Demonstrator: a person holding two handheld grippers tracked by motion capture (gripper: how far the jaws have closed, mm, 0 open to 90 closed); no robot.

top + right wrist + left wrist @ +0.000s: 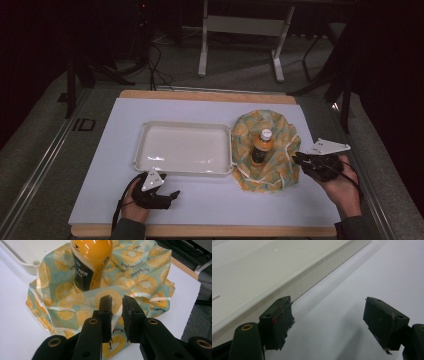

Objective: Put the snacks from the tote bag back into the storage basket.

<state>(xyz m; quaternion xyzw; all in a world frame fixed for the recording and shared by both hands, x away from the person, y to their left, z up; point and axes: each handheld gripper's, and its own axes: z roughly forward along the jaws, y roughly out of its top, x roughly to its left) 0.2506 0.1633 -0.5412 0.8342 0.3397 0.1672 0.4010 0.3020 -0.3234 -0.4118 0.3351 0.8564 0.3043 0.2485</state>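
A bottle (261, 145) of orange drink stands upright at the middle of a fruit-print cloth (277, 131) on the white desk (90, 190), the cloth bunched up around its base. Taking the bottle as landmark: a white tray (142, 135) lies just to its left, the tray's right rim touching the cloth's edge.

The right tongs (298, 159), held in the person's right hand (344, 186), sit to the right of the bottle at the cloth's right edge. In the right gripper view the right tongs (117, 307) have their 2 jaws drawn nearly together, a narrow slit left between them, with the cloth's fold directly behind and below the tips; whether any fabric is pinched in that slit cannot be made out. The bottle rises just beyond the jaws in that view, its dark label facing the camera.

The left tongs (171, 195), in the left hand (134, 202), rest well to the left of the bottle and nearer the person, just in front of the tray's near rim. In the left gripper view the left tongs (328, 323) are spread wide over bare desk, with nothing between the jaws and the tray's ribbed wall running past the left jaw.
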